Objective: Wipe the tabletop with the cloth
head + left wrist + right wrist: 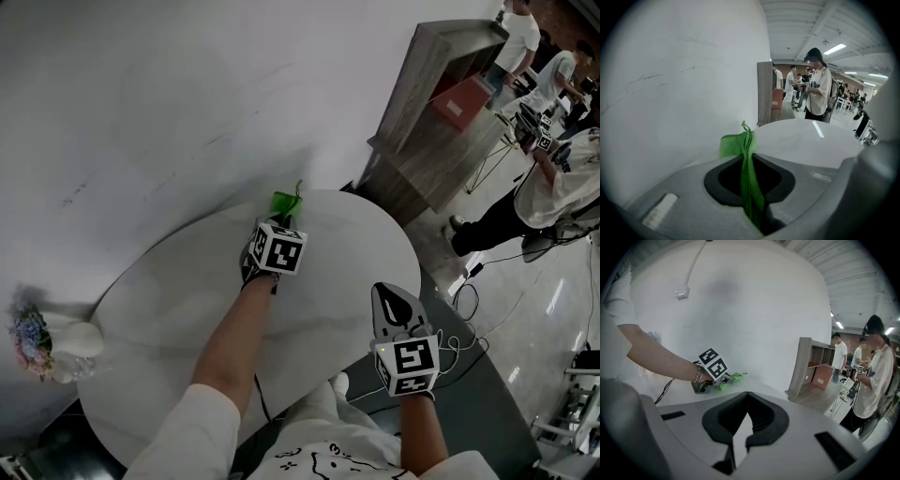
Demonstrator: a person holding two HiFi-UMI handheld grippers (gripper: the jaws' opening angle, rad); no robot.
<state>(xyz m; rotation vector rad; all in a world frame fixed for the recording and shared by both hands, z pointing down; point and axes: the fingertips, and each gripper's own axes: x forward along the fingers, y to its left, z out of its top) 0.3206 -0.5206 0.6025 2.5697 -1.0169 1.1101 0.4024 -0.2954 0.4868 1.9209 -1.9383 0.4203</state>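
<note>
Round white tabletop (356,253) against a pale wall. Pinched upright in the left gripper (749,157): a folded green cloth (733,144), at the table's far edge by the wall. Near the front edge, right gripper (747,394), jaws pressed together on nothing.

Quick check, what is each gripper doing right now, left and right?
Left hand-held gripper: closed on the cloth.
Right hand-held gripper: closed, holding nothing.
</note>
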